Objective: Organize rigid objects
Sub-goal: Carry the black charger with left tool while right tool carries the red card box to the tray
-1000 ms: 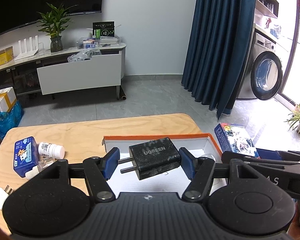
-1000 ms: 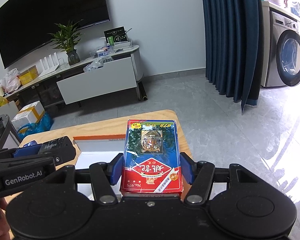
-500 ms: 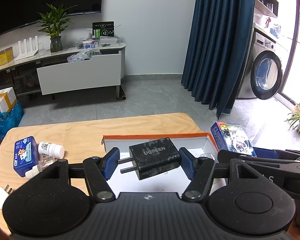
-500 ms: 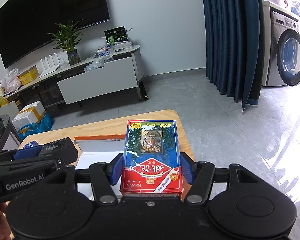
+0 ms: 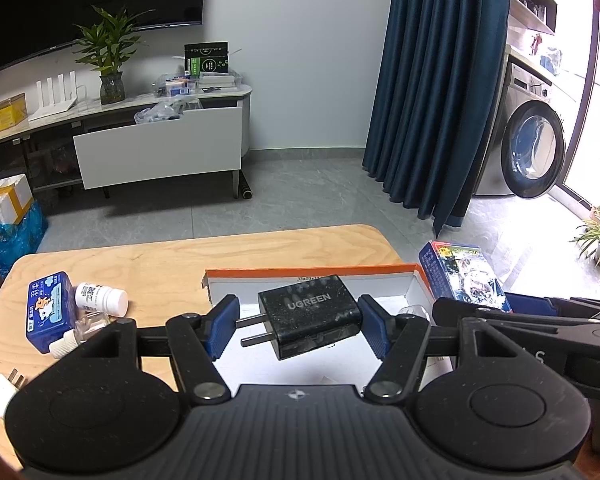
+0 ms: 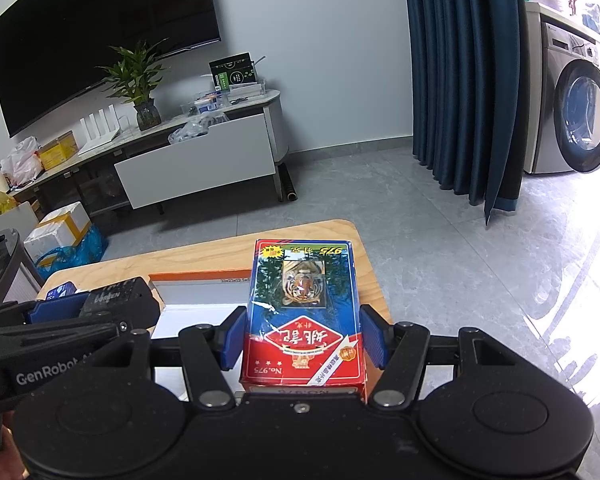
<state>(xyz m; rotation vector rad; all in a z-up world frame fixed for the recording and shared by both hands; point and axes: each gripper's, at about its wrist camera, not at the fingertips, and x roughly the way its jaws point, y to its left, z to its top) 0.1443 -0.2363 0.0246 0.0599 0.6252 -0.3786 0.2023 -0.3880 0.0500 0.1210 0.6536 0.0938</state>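
On the far left of the wooden table (image 5: pixel 172 256) lay a blue tissue pack (image 5: pixel 48 312) and a white pill bottle (image 5: pixel 102 299). My left gripper (image 5: pixel 298 326) clenched a black UGREEN charger (image 5: pixel 310 316) over the open orange-edged white box (image 5: pixel 312 276). At right, my right gripper (image 6: pixel 302 340) grasped a red-and-blue tiger card box (image 6: pixel 302 316) above the table's right edge.

**Colours on the table**

The charger (image 5: pixel 310 316) is black with grey lettering. The card box (image 6: pixel 304 316) is blue above, red below, with a tiger picture. The tray (image 5: pixel 312 272) is white with an orange rim. The table (image 5: pixel 172 264) is pale wood grain. Both grippers' pads (image 5: pixel 220 326) are blue.
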